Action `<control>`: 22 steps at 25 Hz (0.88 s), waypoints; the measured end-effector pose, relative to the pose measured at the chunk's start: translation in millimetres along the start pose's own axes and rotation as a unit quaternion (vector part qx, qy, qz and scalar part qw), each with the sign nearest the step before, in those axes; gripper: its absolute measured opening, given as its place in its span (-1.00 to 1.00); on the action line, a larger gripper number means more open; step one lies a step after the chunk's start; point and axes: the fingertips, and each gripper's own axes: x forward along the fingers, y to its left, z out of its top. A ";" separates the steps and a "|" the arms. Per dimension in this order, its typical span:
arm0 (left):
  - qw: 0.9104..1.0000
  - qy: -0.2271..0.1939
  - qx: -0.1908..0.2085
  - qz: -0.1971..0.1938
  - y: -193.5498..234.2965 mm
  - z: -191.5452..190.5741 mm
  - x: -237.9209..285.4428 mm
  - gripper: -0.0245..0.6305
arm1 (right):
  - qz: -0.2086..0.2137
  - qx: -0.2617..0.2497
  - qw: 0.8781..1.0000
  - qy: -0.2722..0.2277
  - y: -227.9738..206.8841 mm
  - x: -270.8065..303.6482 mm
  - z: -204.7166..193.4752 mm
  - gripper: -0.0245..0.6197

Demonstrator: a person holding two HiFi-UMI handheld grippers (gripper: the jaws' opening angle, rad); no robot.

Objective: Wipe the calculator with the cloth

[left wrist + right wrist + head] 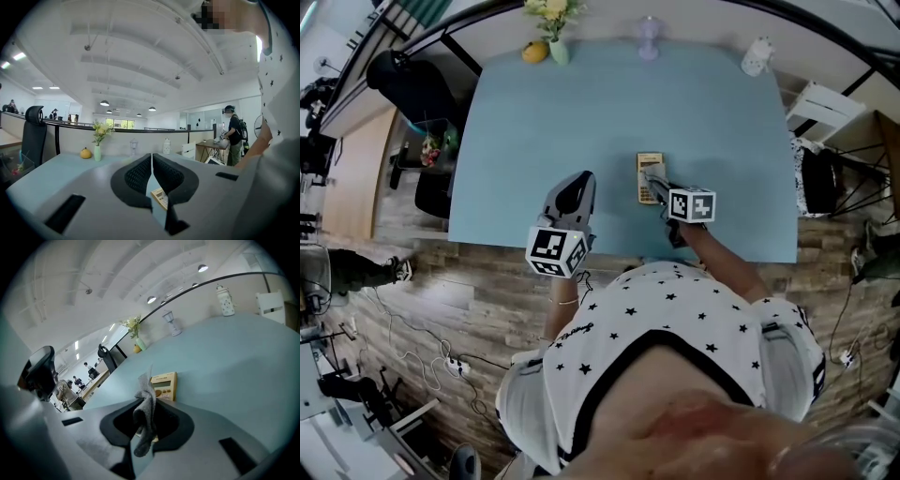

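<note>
Wiping step. Gripped crumpled grey cloth (149,394) in right hand-held gripper (144,420), tan rectangular calculator (165,386) just ahead; probably needed pressing cloth down onto it.

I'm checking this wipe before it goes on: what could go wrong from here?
The calculator lies loose on the table; the left hand-held gripper is shut and apart from it, so a wipe may slide it. The cloth is pinched in a narrow bunch in the right hand-held gripper, so the jaws might scrape the calculator instead.
</note>
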 end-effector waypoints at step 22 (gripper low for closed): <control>1.000 0.004 0.001 -0.004 -16.6 -1.5 6.1 -0.82 | -0.036 0.011 0.998 -0.054 -42.7 -33.0 22.7 -0.75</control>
